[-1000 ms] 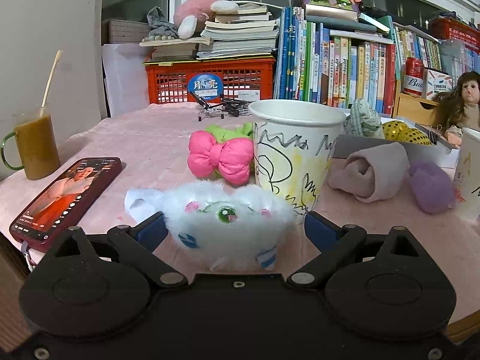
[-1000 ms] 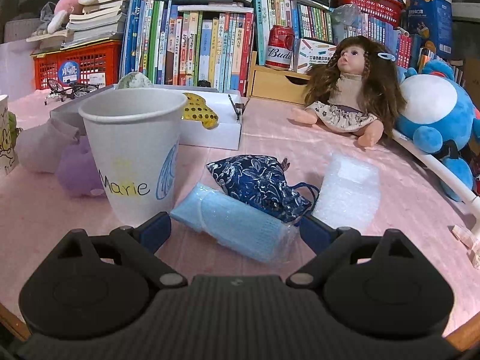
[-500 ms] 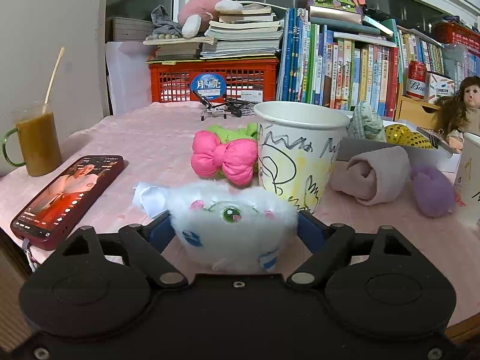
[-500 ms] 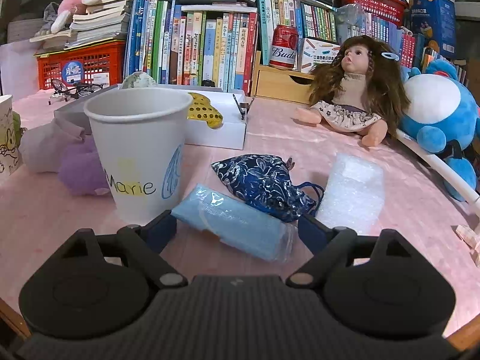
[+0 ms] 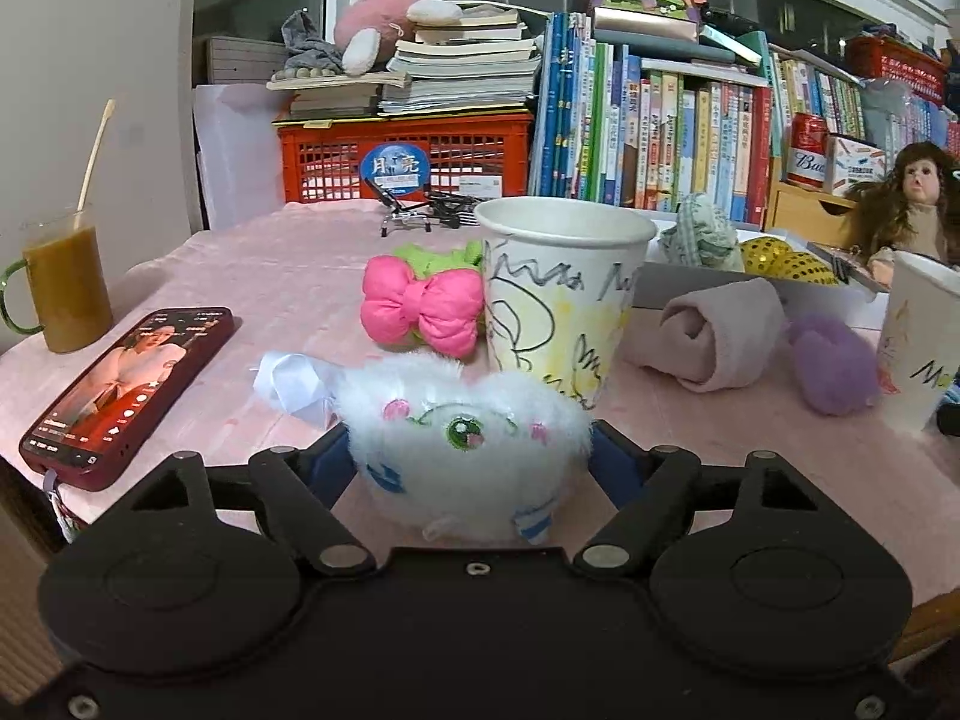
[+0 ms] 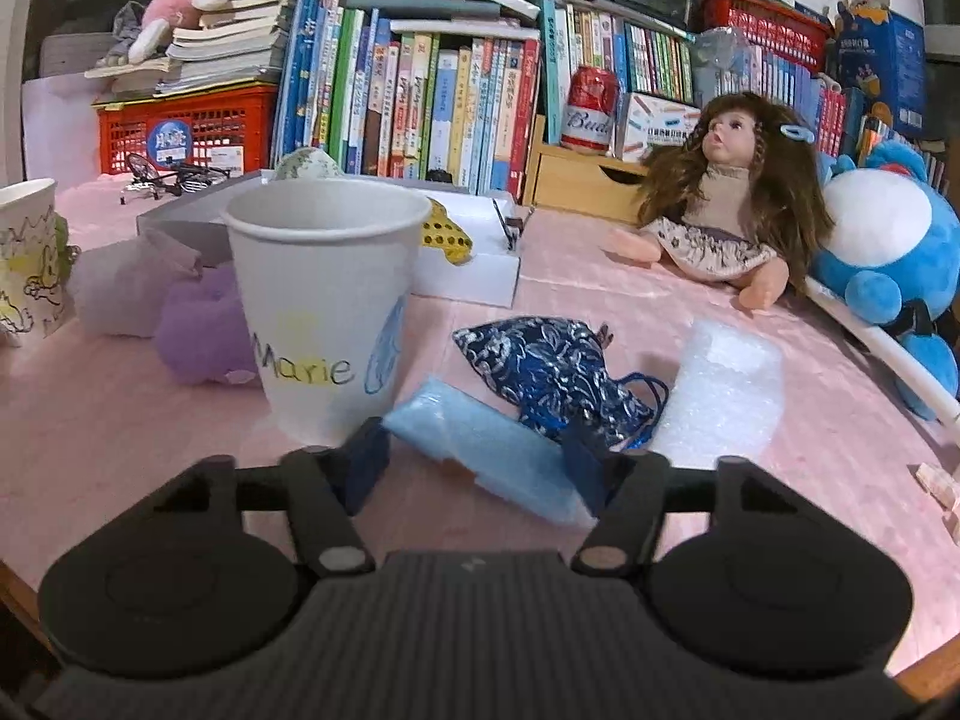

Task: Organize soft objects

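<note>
Pink cloth covers cluttered table, books behind. Left gripper: jaws closing, plush between them, pads at its flanks, fur just touching; grip appears not yet firm. Plush sits dead ahead, drawn cup directly behind it, near. Right gripper: jaws closing around blue roll. Roll's long axis runs diagonal, far-left to near-right, so pads meet it obliquely; right pad touching, left pad appears clear. Marie cup just left of roll. Judgement: each hand nearest own item; lift, then drop into cup ahead.
</note>
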`<state>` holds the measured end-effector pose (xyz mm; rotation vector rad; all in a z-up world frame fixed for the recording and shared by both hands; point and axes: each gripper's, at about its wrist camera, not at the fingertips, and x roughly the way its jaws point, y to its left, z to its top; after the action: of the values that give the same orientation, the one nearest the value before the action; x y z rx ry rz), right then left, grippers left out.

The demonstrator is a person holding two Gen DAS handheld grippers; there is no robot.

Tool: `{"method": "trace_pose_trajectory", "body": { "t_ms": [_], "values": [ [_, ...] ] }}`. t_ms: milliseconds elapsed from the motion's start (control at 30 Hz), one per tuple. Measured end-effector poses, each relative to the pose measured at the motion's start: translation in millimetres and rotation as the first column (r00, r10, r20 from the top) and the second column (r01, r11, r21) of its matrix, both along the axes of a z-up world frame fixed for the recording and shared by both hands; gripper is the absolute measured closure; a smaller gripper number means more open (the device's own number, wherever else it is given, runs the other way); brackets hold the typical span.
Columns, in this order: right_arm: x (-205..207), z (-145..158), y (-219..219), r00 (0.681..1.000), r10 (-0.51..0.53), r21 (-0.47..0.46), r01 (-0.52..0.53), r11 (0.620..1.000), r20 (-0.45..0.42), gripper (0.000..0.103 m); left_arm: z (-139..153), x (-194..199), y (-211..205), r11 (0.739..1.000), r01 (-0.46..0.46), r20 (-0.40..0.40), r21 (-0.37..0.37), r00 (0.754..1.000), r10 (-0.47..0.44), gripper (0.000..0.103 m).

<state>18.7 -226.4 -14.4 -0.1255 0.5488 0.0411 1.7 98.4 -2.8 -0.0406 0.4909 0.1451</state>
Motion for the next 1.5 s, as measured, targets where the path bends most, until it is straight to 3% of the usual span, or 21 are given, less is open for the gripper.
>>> {"method": "trace_pose_trajectory", "body": {
  "t_ms": [167, 333, 533, 967, 1500],
  "values": [
    [-5, 3, 8, 0.999, 0.018, -0.059, -0.016, 0.998, 0.032, 0.060, 5, -3, -3, 1.000, 0.017, 0.007, -0.014, 1.000, -0.017, 0.025],
    [-10, 8, 8, 0.998, 0.004, -0.065, 0.000, 0.998, 0.068, 0.070, 11, -8, -6, 0.999, 0.033, 0.024, -0.014, 0.999, -0.032, 0.025],
    [-15, 17, 0, 0.996, -0.016, -0.033, 0.019, 0.999, 0.086, 0.075, 20, -13, -7, 0.999, 0.049, 0.043, -0.023, 0.998, -0.048, 0.025],
    [-21, 46, -25, 0.992, -0.059, 0.141, 0.043, 0.989, 0.112, 0.087, 45, -22, -14, 0.995, 0.094, 0.094, -0.020, 0.991, -0.092, 0.025],
    [-27, 60, -35, 0.990, -0.056, 0.230, 0.026, 0.973, 0.128, 0.090, 66, -27, -11, 0.992, 0.117, 0.124, -0.040, 0.986, -0.111, 0.025]
  ]
}}
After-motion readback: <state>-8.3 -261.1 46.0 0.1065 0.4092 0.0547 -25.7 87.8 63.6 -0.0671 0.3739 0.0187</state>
